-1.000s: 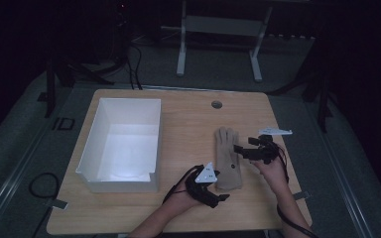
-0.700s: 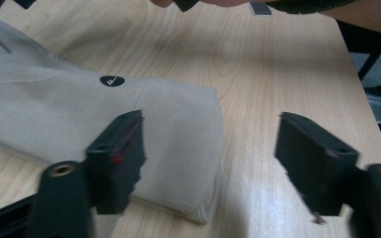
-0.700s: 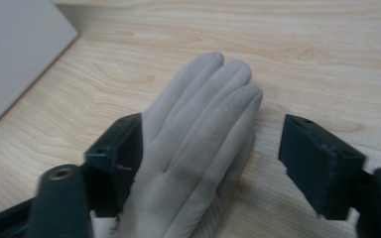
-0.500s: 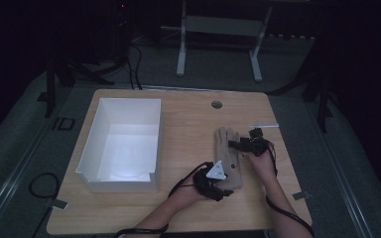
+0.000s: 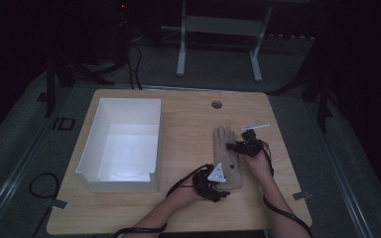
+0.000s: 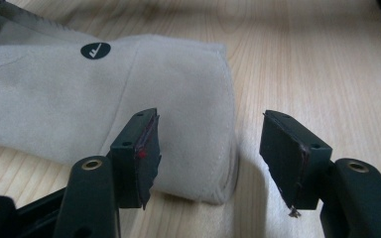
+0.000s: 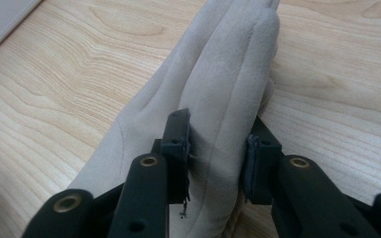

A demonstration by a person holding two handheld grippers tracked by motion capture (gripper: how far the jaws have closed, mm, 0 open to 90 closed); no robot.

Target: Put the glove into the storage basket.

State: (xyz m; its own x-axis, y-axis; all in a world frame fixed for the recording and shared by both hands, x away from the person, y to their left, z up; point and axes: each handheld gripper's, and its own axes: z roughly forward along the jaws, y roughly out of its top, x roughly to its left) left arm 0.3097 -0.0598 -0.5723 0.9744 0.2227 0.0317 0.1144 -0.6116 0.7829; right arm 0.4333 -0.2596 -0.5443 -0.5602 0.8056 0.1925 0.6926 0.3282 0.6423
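While the glove (image 5: 227, 156) lies flat on the table (image 5: 188, 119), its edge is pinched by the right gripper (image 7: 217, 163); the left gripper (image 6: 211, 153) is held wide open and empty at its cuff, likely ready to grip.

Glove (image 6: 79, 89) cut off at left edge

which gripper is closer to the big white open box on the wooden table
Left. The left gripper sits at the beige suede glove's cuff, just right of the white open box; the right gripper pinches the glove's fingers farther right.
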